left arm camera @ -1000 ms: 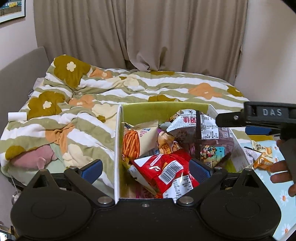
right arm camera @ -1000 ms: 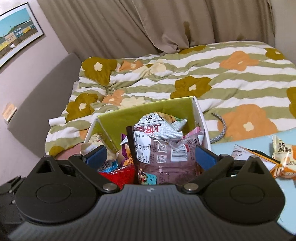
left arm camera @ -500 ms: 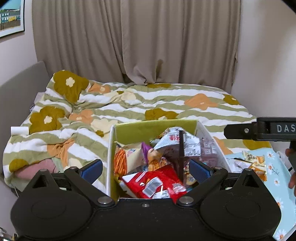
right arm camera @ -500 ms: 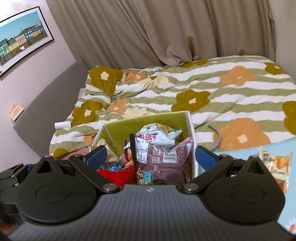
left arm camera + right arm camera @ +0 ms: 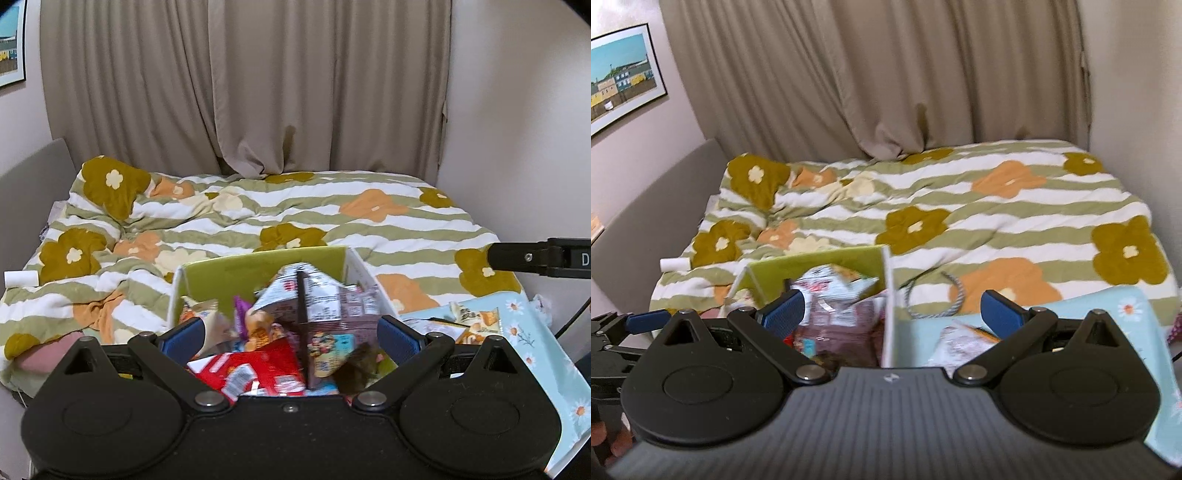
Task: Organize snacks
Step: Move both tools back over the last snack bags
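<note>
Between the blue pads, left tool [image 5: 290,338] gapes wide and empty above the green-lined box [image 5: 258,260] crammed with snack packets [image 5: 321,299], blurred. Right tool [image 5: 892,310], equally wide, straddles the box's right wall; a loose packet [image 5: 960,341] on the blue counter [image 5: 1123,306] is half hidden, unreadable.

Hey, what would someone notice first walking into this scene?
Probably the green-lined box crammed with snack packets, right in front of both open tongs. Behind it spreads a striped flower-print quilt, and a few loose packets lie on the light blue cloth to the right.
</note>
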